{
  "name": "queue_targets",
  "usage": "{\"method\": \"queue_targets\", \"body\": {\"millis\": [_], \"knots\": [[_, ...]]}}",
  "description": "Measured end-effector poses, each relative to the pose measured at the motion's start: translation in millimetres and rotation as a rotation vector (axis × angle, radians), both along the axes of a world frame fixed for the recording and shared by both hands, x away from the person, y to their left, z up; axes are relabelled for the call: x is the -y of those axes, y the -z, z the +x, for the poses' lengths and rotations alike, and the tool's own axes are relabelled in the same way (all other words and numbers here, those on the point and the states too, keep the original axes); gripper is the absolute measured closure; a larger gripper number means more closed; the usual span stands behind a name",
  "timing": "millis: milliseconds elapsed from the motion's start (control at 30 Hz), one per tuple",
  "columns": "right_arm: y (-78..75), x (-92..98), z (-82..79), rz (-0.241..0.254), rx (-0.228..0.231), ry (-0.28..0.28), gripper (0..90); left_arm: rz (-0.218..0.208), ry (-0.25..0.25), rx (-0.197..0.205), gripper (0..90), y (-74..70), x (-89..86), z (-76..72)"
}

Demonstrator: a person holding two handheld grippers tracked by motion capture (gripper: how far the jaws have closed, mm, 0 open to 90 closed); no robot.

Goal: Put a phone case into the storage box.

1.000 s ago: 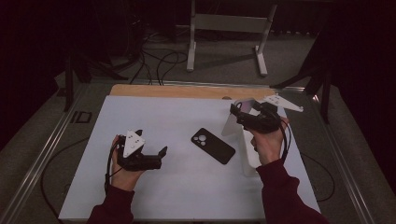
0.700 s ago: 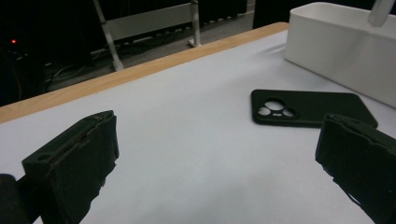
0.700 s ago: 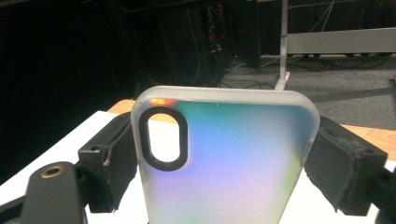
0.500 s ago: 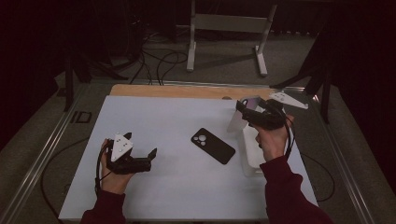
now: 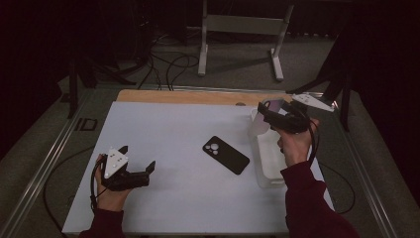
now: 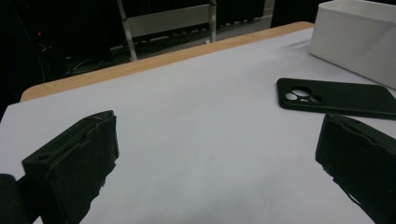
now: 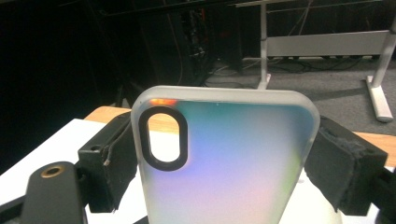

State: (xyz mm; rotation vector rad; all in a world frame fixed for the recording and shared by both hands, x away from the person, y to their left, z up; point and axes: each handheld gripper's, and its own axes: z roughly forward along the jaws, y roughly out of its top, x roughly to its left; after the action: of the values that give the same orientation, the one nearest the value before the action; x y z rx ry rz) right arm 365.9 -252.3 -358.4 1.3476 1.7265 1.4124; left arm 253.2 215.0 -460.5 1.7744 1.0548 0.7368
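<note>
My right gripper (image 5: 266, 115) is shut on a translucent, iridescent phone case (image 7: 224, 154) and holds it upright over the far end of a white bin (image 5: 267, 166). Its pads (image 7: 109, 158) press on the case's two long edges, and the camera cutout sits at the case's upper left. A black phone (image 5: 225, 154) lies face down near the middle of the white table; it also lies ahead and to the right as the black phone (image 6: 336, 98) in the left gripper view. My left gripper (image 5: 137, 158) stands open low over the table's near left, with nothing between its jaws.
The white bin (image 6: 359, 32) stands at the table's right side. A wooden strip (image 5: 198, 96) runs along the table's far edge. Beyond it are a metal stand (image 5: 237, 25) and cables (image 5: 168, 64) on the floor. A black stand (image 5: 341, 84) rises at the far right corner.
My left gripper has slid left and toward the near edge, away from the phone. My right gripper has shifted a little to the right with the case in it.
</note>
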Motion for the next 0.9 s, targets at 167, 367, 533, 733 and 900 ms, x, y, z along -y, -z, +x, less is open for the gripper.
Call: {"method": "queue_targets", "body": {"millis": [167,367,533,733,900], "knots": [[0.1,4.9,2.4,0.005,-0.001,0.017,17.0,-0.008,-0.009,-0.001,0.0,5.8,-5.5,-3.7],[1.1,7.8,5.9,-0.002,0.0,0.033,17.0,-0.015,-0.021,-0.003,0.0,10.9,-11.1,-7.2],[1.6,9.2,8.8,-0.013,0.001,0.042,17.0,-0.02,-0.032,0.001,0.0,12.6,-12.7,-9.1],[3.1,11.6,12.8,-0.029,0.001,0.063,17.0,-0.034,-0.047,0.01,0.0,12.8,-16.1,-10.5],[3.2,14.4,16.4,-0.031,-0.002,0.082,17.0,-0.032,-0.049,0.01,0.0,13.0,-15.9,-10.8]]}}
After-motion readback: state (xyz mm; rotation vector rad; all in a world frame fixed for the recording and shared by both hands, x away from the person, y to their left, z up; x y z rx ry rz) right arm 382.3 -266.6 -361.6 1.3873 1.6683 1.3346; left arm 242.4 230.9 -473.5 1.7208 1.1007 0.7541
